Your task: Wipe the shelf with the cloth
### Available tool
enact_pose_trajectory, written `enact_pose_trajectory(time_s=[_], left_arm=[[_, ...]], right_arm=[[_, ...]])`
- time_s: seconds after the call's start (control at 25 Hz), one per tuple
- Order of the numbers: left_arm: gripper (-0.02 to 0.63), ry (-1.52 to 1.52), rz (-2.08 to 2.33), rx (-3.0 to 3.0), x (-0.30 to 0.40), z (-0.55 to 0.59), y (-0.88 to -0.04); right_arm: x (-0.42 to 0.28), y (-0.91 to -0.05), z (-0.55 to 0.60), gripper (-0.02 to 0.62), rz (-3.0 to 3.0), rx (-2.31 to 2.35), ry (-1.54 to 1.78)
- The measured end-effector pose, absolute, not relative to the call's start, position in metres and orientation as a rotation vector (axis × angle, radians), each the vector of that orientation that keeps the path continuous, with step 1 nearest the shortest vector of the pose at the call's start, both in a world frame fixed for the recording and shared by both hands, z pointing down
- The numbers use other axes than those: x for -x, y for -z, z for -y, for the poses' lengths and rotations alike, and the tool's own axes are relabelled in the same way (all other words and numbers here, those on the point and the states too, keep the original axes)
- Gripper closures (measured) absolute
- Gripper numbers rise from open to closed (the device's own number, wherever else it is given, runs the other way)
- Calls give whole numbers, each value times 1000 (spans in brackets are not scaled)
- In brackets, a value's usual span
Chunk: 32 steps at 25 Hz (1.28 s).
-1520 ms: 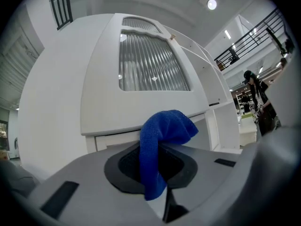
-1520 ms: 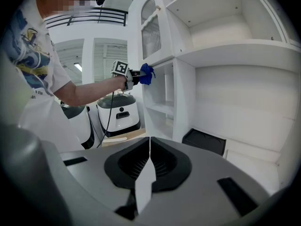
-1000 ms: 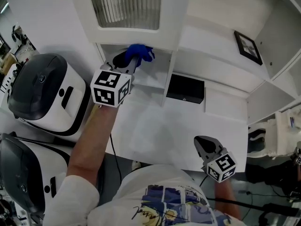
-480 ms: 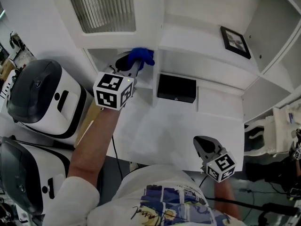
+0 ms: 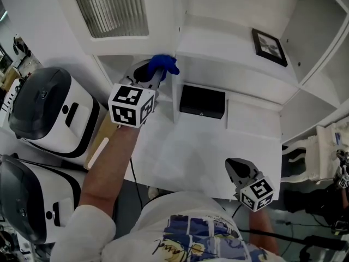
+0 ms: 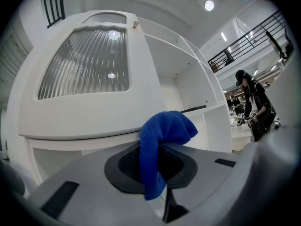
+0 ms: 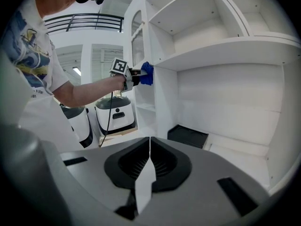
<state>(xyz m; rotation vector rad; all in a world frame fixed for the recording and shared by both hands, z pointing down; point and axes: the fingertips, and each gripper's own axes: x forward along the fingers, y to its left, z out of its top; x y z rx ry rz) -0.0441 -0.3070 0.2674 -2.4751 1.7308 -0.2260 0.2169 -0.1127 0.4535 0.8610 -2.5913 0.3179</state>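
A blue cloth (image 5: 163, 65) is pinched in my left gripper (image 5: 154, 75), which reaches up to the white shelf unit (image 5: 218, 42) at its left compartment, under the ribbed glass door (image 5: 112, 7). In the left gripper view the cloth (image 6: 160, 145) bulges out between the jaws, in front of the shelf edge (image 6: 84, 135). From the right gripper view, the cloth (image 7: 146, 73) shows at the shelf's upright. My right gripper (image 5: 235, 171) hangs low near my body, shut with nothing in it; its jaws (image 7: 148, 166) meet.
A black box (image 5: 202, 101) lies on the lower shelf beside the upright. A framed picture (image 5: 269, 47) stands on the upper right shelf. Two white and dark grey machines (image 5: 46, 108) stand at the left. A person (image 6: 254, 107) stands far off at the right.
My left gripper has stayed at the shelf with the cloth; the head view has shifted, so the shelf and box sit further left in the picture. The right gripper has not moved.
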Motion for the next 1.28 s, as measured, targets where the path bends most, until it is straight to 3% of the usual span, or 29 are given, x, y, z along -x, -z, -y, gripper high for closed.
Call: enact_pose_trajectory(time_s=[1.28], left_arm=[[549, 330, -1682, 2722, 88, 334, -365]], right_arm=[[-146, -460, 112, 569, 2531, -907, -357]])
